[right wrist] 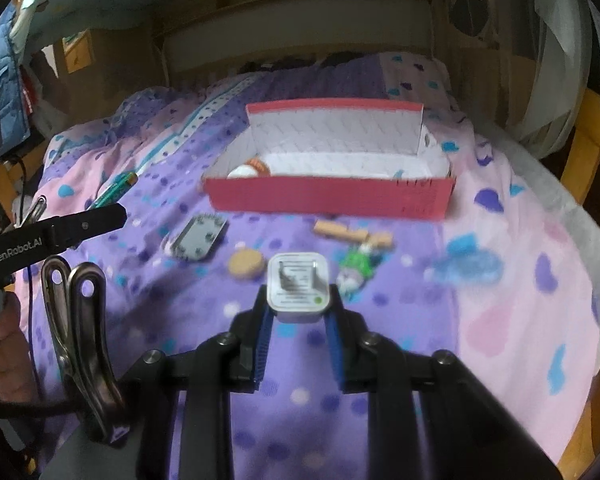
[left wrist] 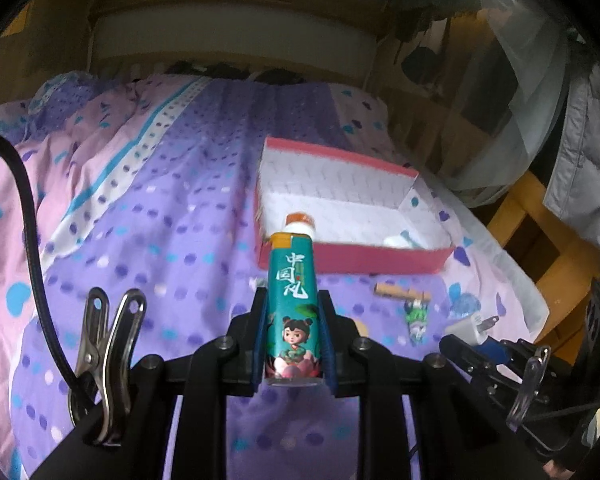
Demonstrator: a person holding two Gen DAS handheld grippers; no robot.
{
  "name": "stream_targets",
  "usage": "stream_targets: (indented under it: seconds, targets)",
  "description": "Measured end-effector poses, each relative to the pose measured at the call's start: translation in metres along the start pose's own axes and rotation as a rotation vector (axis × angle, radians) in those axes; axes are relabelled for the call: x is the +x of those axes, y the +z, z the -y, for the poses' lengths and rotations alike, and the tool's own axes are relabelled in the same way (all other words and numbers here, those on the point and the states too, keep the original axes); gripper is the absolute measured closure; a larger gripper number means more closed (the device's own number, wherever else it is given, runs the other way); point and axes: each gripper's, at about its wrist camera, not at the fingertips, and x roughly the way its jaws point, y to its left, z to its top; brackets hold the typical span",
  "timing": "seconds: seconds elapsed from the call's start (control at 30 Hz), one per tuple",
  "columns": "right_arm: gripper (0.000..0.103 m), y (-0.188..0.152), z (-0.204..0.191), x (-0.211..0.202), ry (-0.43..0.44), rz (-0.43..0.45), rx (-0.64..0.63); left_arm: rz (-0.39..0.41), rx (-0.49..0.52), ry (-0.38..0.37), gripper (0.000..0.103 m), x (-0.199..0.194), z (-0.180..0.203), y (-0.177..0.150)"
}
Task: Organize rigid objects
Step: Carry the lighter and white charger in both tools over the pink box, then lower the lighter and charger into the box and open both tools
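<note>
On a purple dotted bedspread (right wrist: 300,400), both grippers carry items toward a red box (right wrist: 328,200).

Nearest, the left gripper (left wrist: 293,340) is clamped on a teal tube (left wrist: 294,304) and the right gripper (right wrist: 299,312) pinches a white charger (right wrist: 299,288) — neither boxed yet. Beyond, at 12 o'clock, a comb (right wrist: 198,238), a round biscuit-like disc (right wrist: 245,264), a wooden clip (right wrist: 352,234) and a green toy (right wrist: 356,268) lie loose; farther on, the box holds a few small items.

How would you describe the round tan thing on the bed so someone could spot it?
Start at the red box on the purple bedspread. Nearer the camera lies a grey oblong case; beside it sits the tan disc, the only round, biscuit-coloured item there.
</note>
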Motion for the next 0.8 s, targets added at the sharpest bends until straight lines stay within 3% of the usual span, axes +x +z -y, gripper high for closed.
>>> stream_targets:
  seconds: [0.47,0.6,0.7,0.8]
  targets:
    - [0.077,0.064,0.014,0.003,0.018,0.130,-0.051,0.050,0.063,-0.045,0.080,0.039,0.005,0.037]
    - [0.077,0.073,0.023,0.019,0.022,0.116,-0.033,0.009,0.048,-0.104,0.080,0.065,0.002,0.049]
    - [0.077,0.080,0.032,0.035,0.046,0.091,-0.004,-0.096,0.081,-0.230,0.080,0.098,0.014,0.059]
    - [0.077,0.089,0.045,0.060,0.111,0.059,0.050,-0.159,0.103,-0.242,0.080,0.125,0.025,0.063]
